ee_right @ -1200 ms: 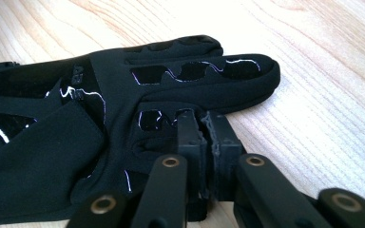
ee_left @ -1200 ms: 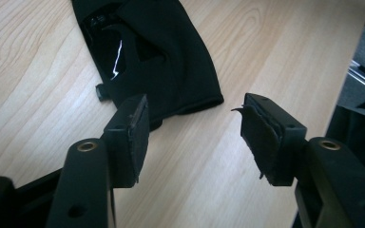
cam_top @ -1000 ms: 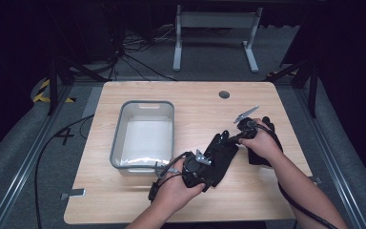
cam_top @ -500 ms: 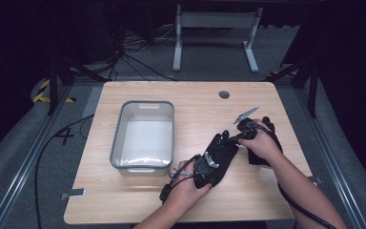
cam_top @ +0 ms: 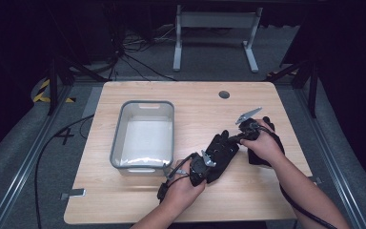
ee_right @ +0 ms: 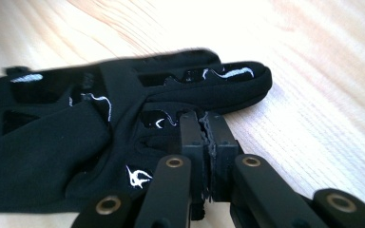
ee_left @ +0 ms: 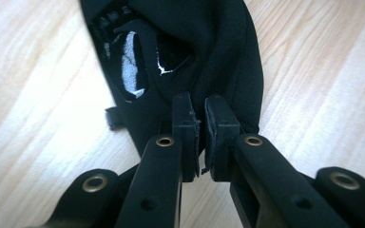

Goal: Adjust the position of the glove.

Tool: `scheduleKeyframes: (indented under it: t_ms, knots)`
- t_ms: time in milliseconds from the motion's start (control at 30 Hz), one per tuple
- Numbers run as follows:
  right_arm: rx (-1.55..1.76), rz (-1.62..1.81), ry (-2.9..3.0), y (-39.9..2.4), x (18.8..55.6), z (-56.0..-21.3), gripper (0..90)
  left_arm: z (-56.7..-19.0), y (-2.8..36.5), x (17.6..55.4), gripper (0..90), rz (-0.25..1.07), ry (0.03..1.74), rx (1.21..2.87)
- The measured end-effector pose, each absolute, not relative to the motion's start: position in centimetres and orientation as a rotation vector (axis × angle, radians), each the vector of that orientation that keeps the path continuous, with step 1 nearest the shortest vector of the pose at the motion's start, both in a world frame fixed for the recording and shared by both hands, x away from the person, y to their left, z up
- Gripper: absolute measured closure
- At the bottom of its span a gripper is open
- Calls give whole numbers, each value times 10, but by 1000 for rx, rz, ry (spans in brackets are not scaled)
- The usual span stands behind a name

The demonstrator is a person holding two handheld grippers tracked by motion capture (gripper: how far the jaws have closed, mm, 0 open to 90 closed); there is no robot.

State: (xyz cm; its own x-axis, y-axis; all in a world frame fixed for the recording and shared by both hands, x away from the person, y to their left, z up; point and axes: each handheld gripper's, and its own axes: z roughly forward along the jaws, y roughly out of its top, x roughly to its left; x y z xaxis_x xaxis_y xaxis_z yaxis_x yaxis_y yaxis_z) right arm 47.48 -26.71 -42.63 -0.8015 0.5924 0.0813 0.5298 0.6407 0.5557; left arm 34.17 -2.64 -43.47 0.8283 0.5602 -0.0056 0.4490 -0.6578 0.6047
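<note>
left hand-held gripper [ee_left: 202, 111] has just closed, pinching black glove [ee_left: 218, 52] edge

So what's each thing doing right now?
Black glove: lying flat on the table, pinched at both ends.
Left hand-held gripper: has just been closing, now shut on the glove's edge.
Right hand-held gripper: shut on the glove.
Grey bin: upright, empty.

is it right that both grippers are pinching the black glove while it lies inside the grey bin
Not quite. Both the left gripper and the right gripper are shut on the black glove, but it lies on the wooden table, to the right of the grey bin, not inside it. The high view shows this.
</note>
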Motion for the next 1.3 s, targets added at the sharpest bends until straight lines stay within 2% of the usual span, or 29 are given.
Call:
scheduleKeyframes:
  t_ms: [367, 600, 833, 1200, 1300]
  knots:
    - [904, 1103, 2623, -287, 420, -385, 880, -406, -4, 328, 840, 267, 656, 2401]
    - [958, 1182, 2564, -298, 378, -373, 878, -392, 4, 322, 841, 293, 634, 2413]
    - [993, 1263, 2510, -304, 344, -380, 877, -396, 14, 323, 837, 260, 586, 2413]
    - [1059, 1206, 2547, -299, 305, -410, 876, -404, 15, 322, 831, 169, 524, 2528]
    - [1079, 1181, 2564, -297, 300, -415, 876, -409, 13, 324, 802, 122, 521, 2572]
